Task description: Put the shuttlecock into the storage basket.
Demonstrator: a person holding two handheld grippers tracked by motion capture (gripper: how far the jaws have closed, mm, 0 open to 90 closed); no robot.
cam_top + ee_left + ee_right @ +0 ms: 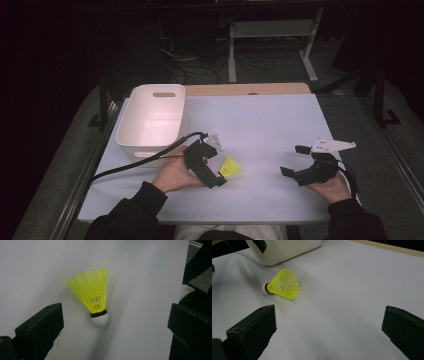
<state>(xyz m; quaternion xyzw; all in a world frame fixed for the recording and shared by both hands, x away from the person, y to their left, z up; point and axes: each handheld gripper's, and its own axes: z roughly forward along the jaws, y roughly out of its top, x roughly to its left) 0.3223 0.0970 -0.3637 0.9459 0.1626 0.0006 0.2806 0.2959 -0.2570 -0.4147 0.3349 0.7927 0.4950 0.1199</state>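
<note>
Nearest the high camera are your dark sleeves, and from them your left hand [172, 175] carries the left gripper [218, 172], its jaws spread wide with nothing between them. Just beyond its tips lies the yellow shuttlecock [230, 167], on its side on the white sheet [260, 130] that covers the table. Your right gripper [292, 161] rests well apart from it toward the right edge, jaws likewise spread and empty.

Farther out, the white bin [150, 120] stands at the sheet's left rear corner, close behind your left gripper. A strip of bare wood [250, 89] shows at the table's far edge, and behind it the room is dark, with cables on the floor and a pale table frame [272, 30].

Your left gripper view shows the shuttlecock [93, 295] from above, white cork toward you and skirt fanning away, lying ahead of the gap between the jaws. Your right gripper view shows it [283, 287] from the side, cork pointing left, with the bin's wall [284, 250] near behind it.
</note>
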